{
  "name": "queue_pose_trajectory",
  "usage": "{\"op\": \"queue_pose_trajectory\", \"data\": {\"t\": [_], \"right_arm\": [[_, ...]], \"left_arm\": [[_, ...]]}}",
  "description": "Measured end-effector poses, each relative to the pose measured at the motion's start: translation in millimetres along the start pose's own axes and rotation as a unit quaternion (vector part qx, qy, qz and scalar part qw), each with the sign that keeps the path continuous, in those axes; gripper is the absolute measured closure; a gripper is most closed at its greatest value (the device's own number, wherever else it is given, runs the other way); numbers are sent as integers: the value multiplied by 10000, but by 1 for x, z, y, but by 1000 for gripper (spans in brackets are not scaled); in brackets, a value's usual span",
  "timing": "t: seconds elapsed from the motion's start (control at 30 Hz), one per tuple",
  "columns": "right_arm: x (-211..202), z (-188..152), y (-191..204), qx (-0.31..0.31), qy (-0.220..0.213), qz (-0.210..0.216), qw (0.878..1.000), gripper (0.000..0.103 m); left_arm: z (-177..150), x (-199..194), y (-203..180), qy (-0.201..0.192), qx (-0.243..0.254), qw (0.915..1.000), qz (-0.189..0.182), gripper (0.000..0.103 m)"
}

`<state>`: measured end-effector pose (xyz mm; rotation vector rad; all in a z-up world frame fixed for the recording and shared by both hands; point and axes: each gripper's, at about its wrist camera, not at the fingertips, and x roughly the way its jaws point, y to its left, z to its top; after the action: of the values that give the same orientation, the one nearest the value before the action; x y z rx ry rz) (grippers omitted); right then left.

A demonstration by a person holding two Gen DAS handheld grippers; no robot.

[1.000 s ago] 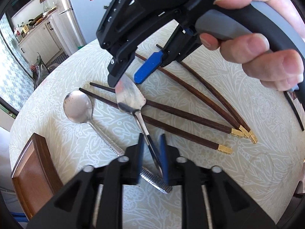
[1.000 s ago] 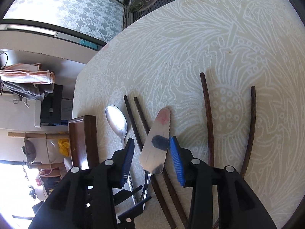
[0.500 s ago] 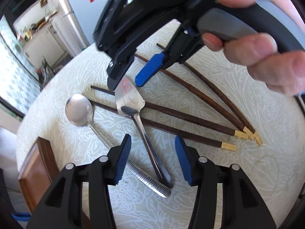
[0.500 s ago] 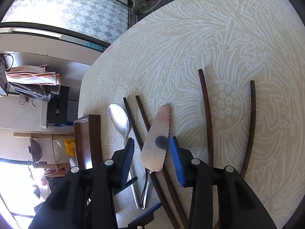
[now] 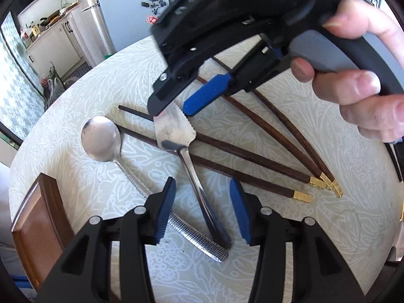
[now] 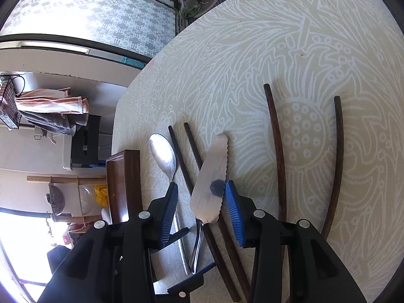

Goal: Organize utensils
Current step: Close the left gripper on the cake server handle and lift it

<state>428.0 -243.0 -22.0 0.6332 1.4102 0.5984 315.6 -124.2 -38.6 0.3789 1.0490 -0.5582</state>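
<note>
On the patterned table (image 5: 252, 272), four chopsticks (image 5: 252, 149), one spoon (image 5: 102, 139) and one cake server (image 5: 176, 132) are counted. The server lies across two chopsticks, the spoon just left of it.

The left gripper (image 5: 202, 207) is closing; the server's handle is straddled but not touched.

The right gripper (image 6: 200, 210) is held partly open about the server's blade; contact is hard to judge.

A wooden tray (image 5: 38, 222) at the near left is cut off. The far chopstick tips are hidden behind the right gripper.
</note>
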Motion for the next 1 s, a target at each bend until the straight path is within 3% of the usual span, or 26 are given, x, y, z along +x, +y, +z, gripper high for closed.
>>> {"op": "queue_pose_trajectory", "data": {"t": [0.17,0.4,0.63,1.0], "right_arm": [[1,-3,-8,184,-30,339,9993,63],[6,-4,-2,206,-20,417,9989,64],[15,-4,-11,360,34,497,9981,92],[25,-4,-7,255,170,700,9971,95]], "left_arm": [[-4,-3,1,-107,-65,9999,-52,53],[-13,-6,2,-134,-65,9999,-60,53],[-17,-6,6,-198,-99,9997,-73,53],[-23,-11,1,-270,-97,9995,-109,54]]}}
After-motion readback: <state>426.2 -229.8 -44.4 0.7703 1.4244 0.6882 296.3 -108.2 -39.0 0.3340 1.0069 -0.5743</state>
